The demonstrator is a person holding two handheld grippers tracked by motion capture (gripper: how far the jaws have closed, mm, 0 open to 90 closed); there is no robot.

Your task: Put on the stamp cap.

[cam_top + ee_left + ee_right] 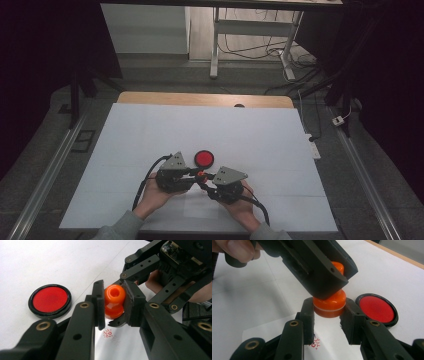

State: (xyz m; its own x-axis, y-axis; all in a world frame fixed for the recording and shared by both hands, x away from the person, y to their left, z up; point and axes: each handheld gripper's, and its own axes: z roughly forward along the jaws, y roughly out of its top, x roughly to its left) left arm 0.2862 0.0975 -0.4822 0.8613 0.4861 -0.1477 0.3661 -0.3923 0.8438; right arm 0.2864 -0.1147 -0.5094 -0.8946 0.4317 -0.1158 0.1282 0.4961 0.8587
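An orange stamp (201,175) with a rounded knob and a wider base hangs just above the table, between both grippers. My left gripper (114,302) is shut on the stamp's knob (115,293). My right gripper (329,308) is shut on the stamp's base (329,305), coming from the other side. In the high view the left gripper (192,173) and the right gripper (207,181) meet tip to tip near the table's front middle. A round black ink pad (204,158) with a red face lies uncovered just beyond them. A red imprint (108,333) marks the paper under the stamp.
A white sheet (150,135) covers the table, with a wooden edge (200,98) at the far side. A smaller paper slip (329,340) lies under the grippers. Both hands rest near the front edge. Desk legs and cables stand on the floor beyond.
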